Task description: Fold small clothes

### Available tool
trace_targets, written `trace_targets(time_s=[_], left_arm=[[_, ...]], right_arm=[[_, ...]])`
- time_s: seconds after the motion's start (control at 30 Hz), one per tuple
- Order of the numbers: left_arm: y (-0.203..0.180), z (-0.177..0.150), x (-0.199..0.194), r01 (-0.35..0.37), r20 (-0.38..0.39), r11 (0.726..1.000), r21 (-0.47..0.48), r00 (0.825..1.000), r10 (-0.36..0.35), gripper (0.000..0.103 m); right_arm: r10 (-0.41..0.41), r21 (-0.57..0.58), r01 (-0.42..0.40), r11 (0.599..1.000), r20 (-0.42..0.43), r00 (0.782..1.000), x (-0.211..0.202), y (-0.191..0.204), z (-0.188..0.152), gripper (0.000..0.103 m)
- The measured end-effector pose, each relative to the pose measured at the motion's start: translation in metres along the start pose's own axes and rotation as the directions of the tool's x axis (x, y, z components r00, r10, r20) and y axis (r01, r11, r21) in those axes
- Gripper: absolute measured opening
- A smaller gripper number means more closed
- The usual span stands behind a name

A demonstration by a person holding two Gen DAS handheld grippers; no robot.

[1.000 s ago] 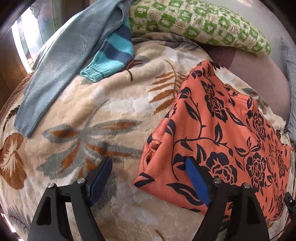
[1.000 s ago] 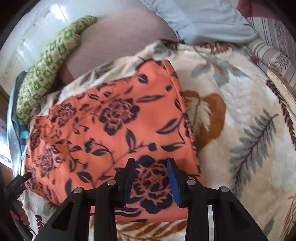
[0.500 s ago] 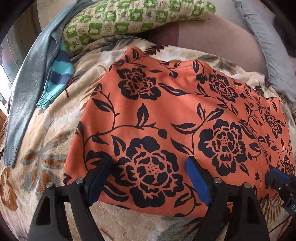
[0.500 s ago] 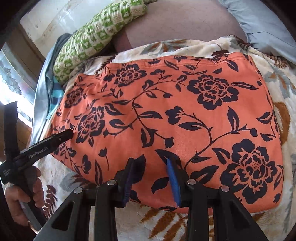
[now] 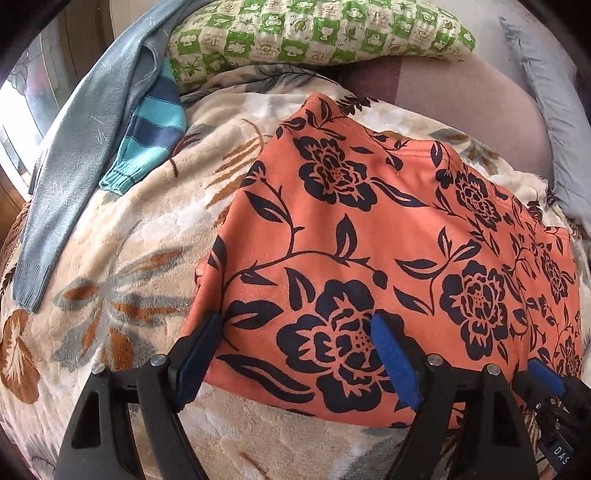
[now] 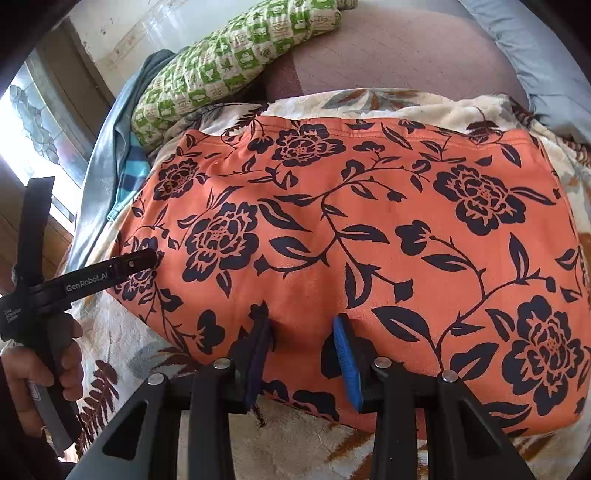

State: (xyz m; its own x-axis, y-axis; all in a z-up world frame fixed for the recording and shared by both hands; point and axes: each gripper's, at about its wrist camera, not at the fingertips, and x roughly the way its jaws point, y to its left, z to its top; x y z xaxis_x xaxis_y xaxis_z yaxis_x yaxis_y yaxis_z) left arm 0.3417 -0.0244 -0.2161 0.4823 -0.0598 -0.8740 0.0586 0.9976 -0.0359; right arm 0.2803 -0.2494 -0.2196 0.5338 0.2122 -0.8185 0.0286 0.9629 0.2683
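Note:
An orange garment with dark blue flowers (image 5: 369, 240) lies folded flat on the patterned blanket (image 5: 122, 266); it also fills the right wrist view (image 6: 351, 240). My left gripper (image 5: 295, 347) is open, its jaws wide apart over the garment's near left corner. My right gripper (image 6: 301, 332) is open with a narrower gap, over the garment's near edge. No cloth is held between either pair of pads. The left gripper also shows at the left of the right wrist view (image 6: 110, 269), held by a hand (image 6: 55, 354).
A grey-blue sweater (image 5: 85, 147) and a striped teal sleeve (image 5: 147, 147) lie on the blanket at the far left. A green checked pillow (image 5: 314, 33) and a grey pillow (image 5: 554, 110) lie at the back. A window (image 6: 33, 122) is at the left.
Both grippers have swung across the garment; the left now sits over its near left corner, more blanket showing at left. The right has moved closer to the near edge. The garment lies still.

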Motion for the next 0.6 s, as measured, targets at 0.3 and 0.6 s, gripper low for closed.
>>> trace_targets(time_s=[0.3, 0.6], left_arm=[[0.038, 0.002, 0.004, -0.092, -0.01, 0.986, -0.141, 0.996, 0.091, 0.083], [0.1, 0.003, -0.017, 0.07, -0.003, 0.9, -0.429, 0.997, -0.08, 0.083]], right_arm=[[0.022, 0.035, -0.022, 0.999, -0.014, 1.0, 0.002, -0.002, -0.001, 0.049], [0.091, 0.092, -0.096, 0.991, 0.059, 0.994, -0.021, -0.015, 0.006, 0.05]])
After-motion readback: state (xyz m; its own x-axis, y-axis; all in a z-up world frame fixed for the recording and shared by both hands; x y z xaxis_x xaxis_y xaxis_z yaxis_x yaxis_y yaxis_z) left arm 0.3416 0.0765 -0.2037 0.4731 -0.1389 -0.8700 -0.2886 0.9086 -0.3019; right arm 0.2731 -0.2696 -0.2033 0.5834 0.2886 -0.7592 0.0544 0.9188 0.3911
